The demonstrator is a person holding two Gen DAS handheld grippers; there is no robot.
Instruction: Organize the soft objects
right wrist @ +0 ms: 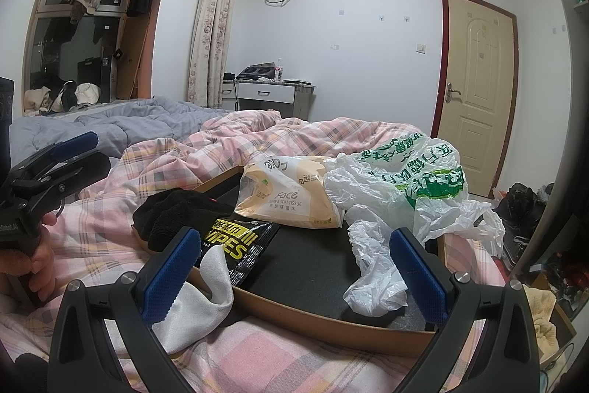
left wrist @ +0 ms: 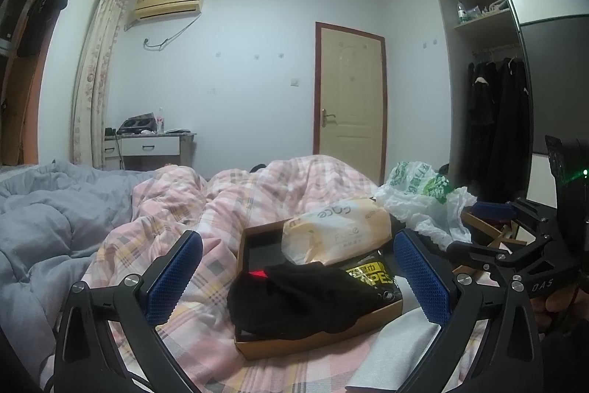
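Both wrist cameras look low and close across the bed, sharing the cardboard box (left wrist: 316, 337).

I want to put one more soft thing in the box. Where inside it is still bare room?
Free: the black box floor between the wipes pack and the white plastic bag. Crowded: the far end, with the tissue pack and black cloth.

Left gripper (left wrist: 298, 279) and right gripper (right wrist: 294, 271) both gape wide, empty.
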